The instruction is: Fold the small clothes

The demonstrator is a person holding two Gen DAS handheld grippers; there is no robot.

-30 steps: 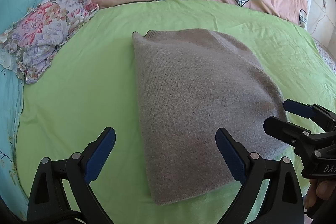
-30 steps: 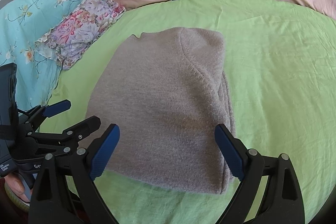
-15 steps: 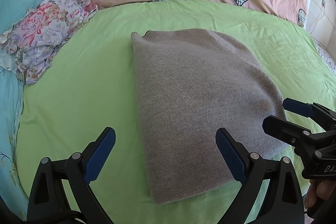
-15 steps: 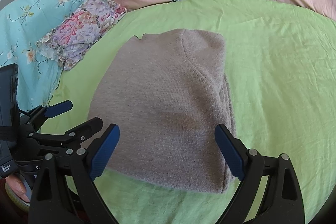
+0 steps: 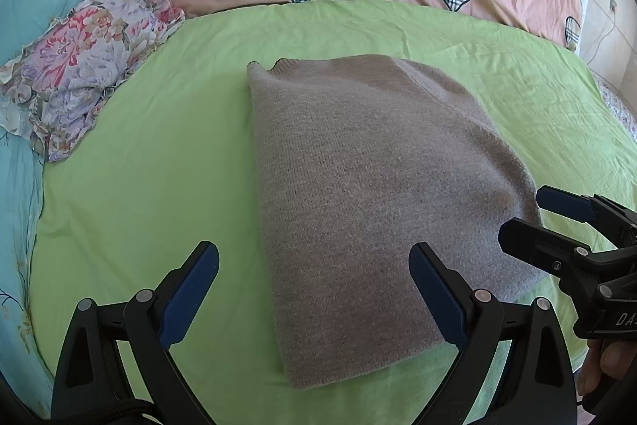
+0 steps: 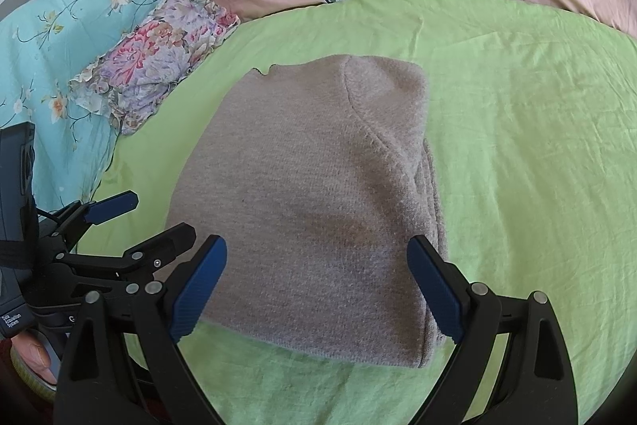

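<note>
My left wrist camera looks forward and down over the grey sweater (image 5: 370, 194) from its near left — close in. My right wrist camera sits just beside it, rightward; both share sweater and green sheet (image 6: 517, 130).

Readable lettering: only fragments on your two grippers

At lower right of your left view, the right gripper (image 5: 557, 222) shows "DA"; at lower left of your right view, the left gripper (image 6: 139, 222) reads "Data … System".

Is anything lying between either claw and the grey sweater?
Nothing visible. The grey sweater lies alone on the green sheet, with both open claws, left and right, at its near edge. The floral pillow sits off to the left.
</note>
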